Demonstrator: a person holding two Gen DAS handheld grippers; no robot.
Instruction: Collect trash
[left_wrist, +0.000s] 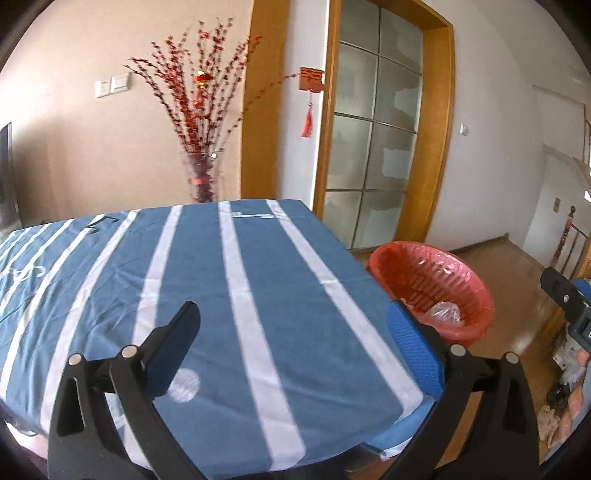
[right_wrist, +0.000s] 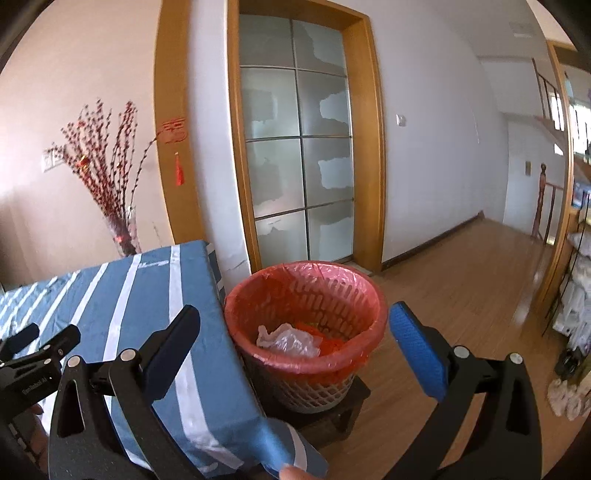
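A white basket bin with a red liner (right_wrist: 306, 295) stands on a low dark stool beside the table's right edge. It also shows in the left wrist view (left_wrist: 436, 284). Crumpled clear plastic (right_wrist: 290, 339) and orange scraps lie inside it. My right gripper (right_wrist: 295, 325) is open and empty, held above and in front of the bin. My left gripper (left_wrist: 293, 332) is open and empty above the table with the blue and white striped cloth (left_wrist: 207, 280). The left gripper also shows at the left edge of the right wrist view (right_wrist: 37, 350).
A glass vase of red branches (left_wrist: 201, 177) stands behind the table's far edge. A frosted glass door in a wooden frame (right_wrist: 299, 147) is behind the bin. Wooden floor (right_wrist: 461, 280) spreads to the right, with shelves and clutter (right_wrist: 576, 295) at the far right.
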